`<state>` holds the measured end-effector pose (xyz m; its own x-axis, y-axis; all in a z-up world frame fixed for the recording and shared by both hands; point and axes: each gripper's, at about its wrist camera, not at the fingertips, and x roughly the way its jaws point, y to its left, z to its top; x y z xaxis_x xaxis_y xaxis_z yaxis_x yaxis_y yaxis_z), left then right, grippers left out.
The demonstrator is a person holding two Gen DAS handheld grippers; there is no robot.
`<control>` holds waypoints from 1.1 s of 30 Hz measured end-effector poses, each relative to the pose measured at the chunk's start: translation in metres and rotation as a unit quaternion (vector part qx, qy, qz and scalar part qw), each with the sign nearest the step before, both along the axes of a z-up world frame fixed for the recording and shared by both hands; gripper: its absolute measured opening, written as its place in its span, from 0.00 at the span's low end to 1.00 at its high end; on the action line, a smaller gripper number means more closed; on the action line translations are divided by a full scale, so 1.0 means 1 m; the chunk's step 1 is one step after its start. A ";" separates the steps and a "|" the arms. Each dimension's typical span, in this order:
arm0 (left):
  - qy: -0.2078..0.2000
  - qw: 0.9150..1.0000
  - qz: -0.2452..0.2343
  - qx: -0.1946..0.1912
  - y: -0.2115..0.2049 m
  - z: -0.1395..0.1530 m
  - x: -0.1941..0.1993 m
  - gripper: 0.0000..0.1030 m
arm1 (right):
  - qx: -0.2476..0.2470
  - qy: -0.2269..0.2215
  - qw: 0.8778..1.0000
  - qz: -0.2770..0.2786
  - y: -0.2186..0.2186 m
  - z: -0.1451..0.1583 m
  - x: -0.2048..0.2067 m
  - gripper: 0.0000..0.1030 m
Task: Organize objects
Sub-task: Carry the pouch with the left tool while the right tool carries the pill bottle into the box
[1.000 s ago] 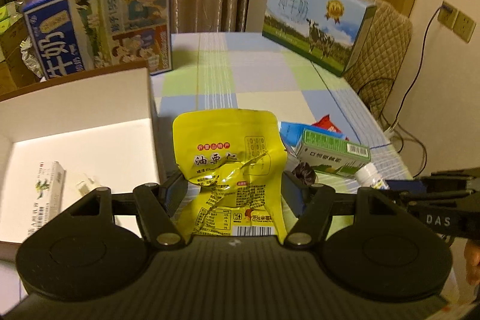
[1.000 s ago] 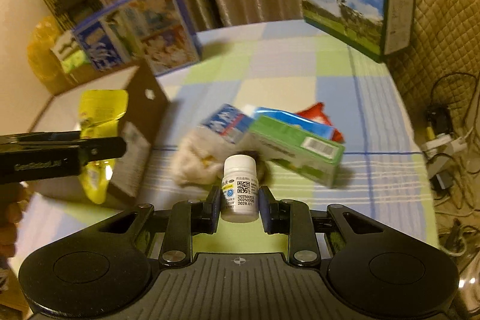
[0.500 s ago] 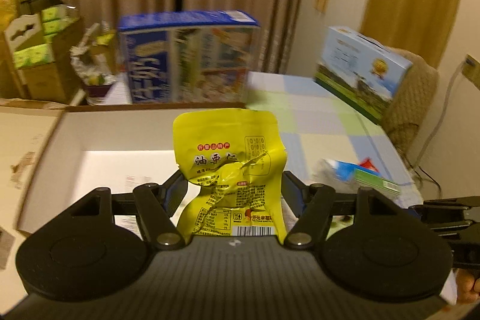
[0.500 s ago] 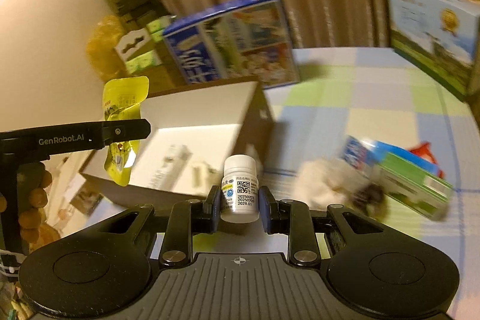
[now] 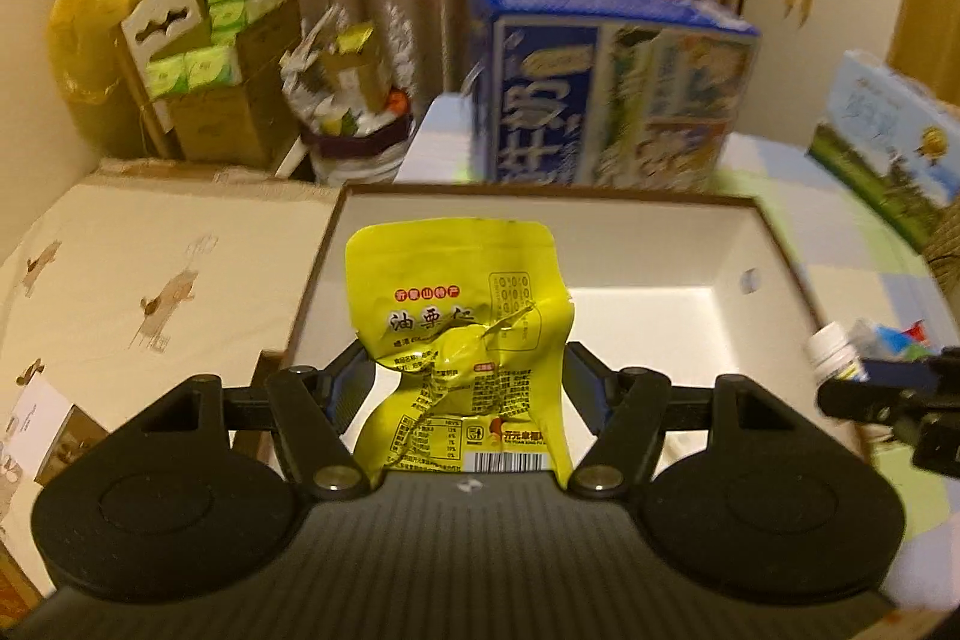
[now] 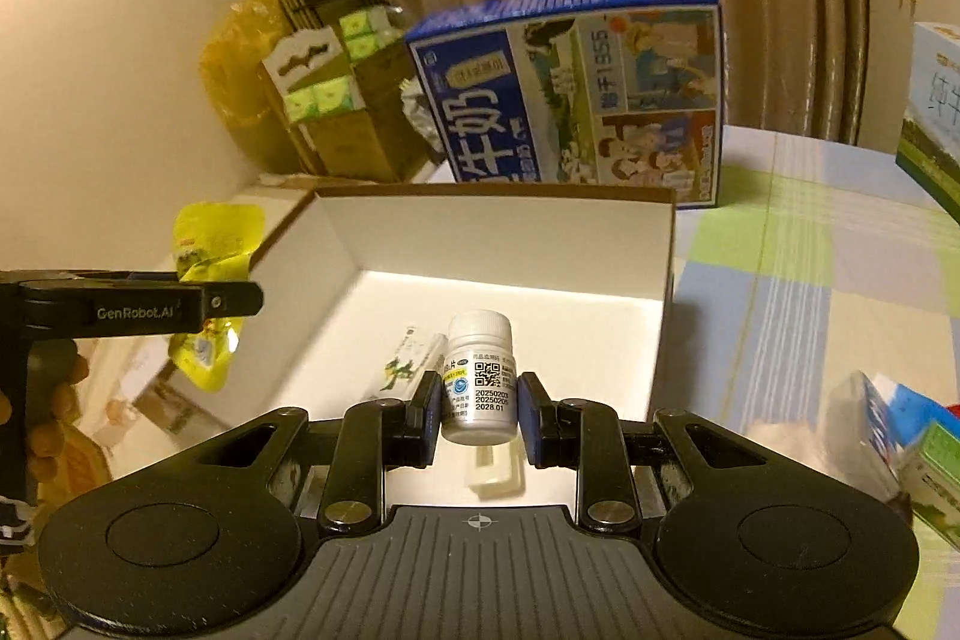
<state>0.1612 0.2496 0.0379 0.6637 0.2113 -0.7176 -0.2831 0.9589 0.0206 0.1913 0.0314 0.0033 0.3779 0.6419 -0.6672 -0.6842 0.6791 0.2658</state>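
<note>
In the left wrist view, the left gripper (image 5: 462, 370), pinching the yellow snack pouch (image 5: 459, 334), has swung from the tabletop clutter to hang over the white box (image 5: 774, 244), ready to drop. In the right wrist view, the right gripper (image 6: 477, 415), clamping the pill bottle (image 6: 480, 382), has arrived there too; a slim carton (image 6: 405, 367) and a small white piece (image 6: 495, 475) lie on the box floor.

"GenRobot.AI" on left gripper (image 6: 207, 301), "2028.01" on white bottle (image 6: 480, 379), "1955" on blue milk carton (image 6: 576, 94)
</note>
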 end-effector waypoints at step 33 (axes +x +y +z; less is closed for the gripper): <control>0.154 0.984 -0.066 0.066 0.033 -0.094 0.103 0.68 | -0.142 -0.023 0.989 0.010 0.059 -0.059 0.061 0.23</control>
<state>0.2645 0.2826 -0.0566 0.4477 0.2424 -0.8607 -0.1180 0.9702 0.2118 0.2521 0.0903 -0.0562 0.4009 0.4379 -0.8047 -0.7051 0.7083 0.0342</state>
